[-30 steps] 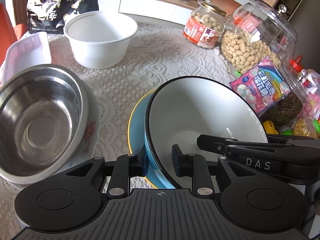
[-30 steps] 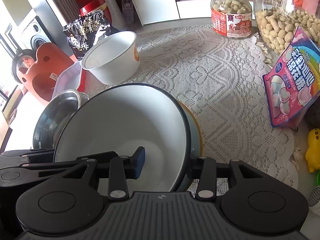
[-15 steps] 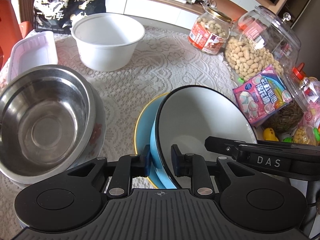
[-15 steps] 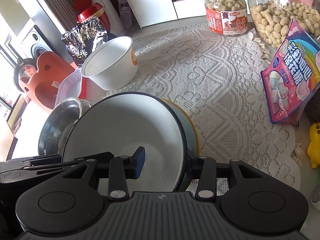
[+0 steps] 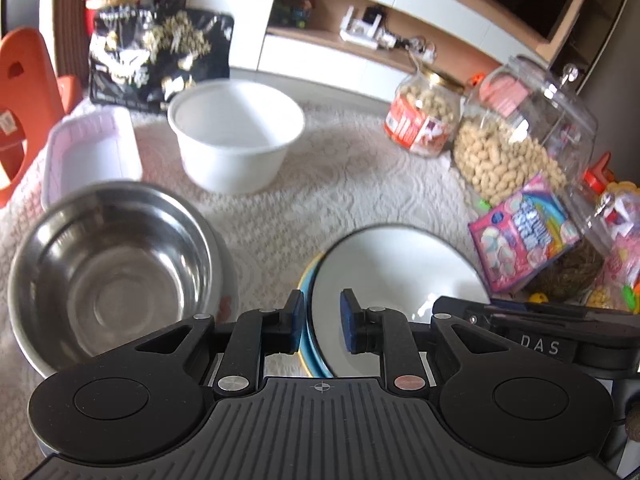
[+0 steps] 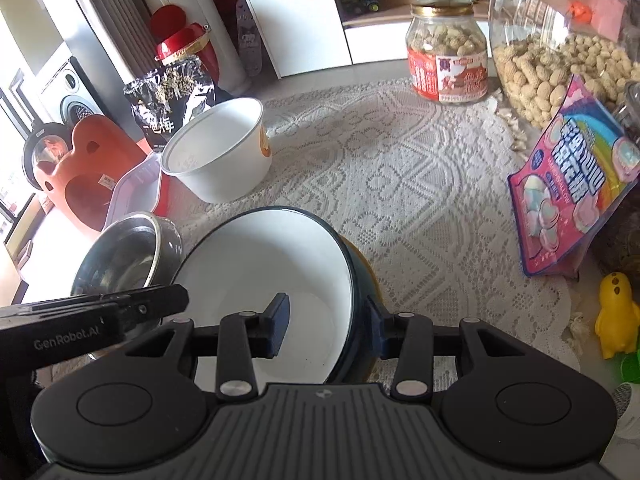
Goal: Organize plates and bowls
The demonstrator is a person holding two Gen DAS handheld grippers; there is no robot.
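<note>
Sitting on the lace-covered desk, the blue bowl with its white inside rests on a yellow-rimmed plate, near the front edge. The left claw is spread a little, its two pads on either side of the bowl's left rim with a gap showing, so it grips nothing. The right claw is open wider, one finger inside the bowl and the other outside its right wall, apparently not pressing. To the left, a steel bowl sits nested in another dish. Farther back stand a white bowl and a pink tray. A peanut jar and candy bag lie to the right.
</note>
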